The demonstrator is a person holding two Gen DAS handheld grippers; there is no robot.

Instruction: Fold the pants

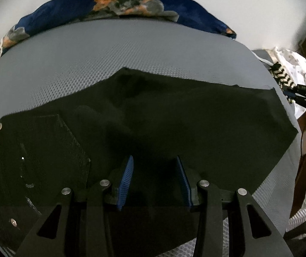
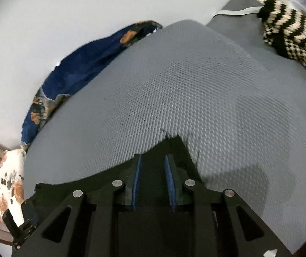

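Grey mesh mattress is carrying black pants, spread flat for folding.

Nearest, the left tongs are hovering with fingers apart over the near edge of the pants, seemingly lining up a grab; the right tongs are poised, also apart, over a leg-end corner. The pants are lying crosswise, long axis running left to right, waistband with rivets at the left. Beyond, a blue patterned blanket is bunching against the wall.

a home bedroom: grey mattress, blue floral pillow, knitted garment
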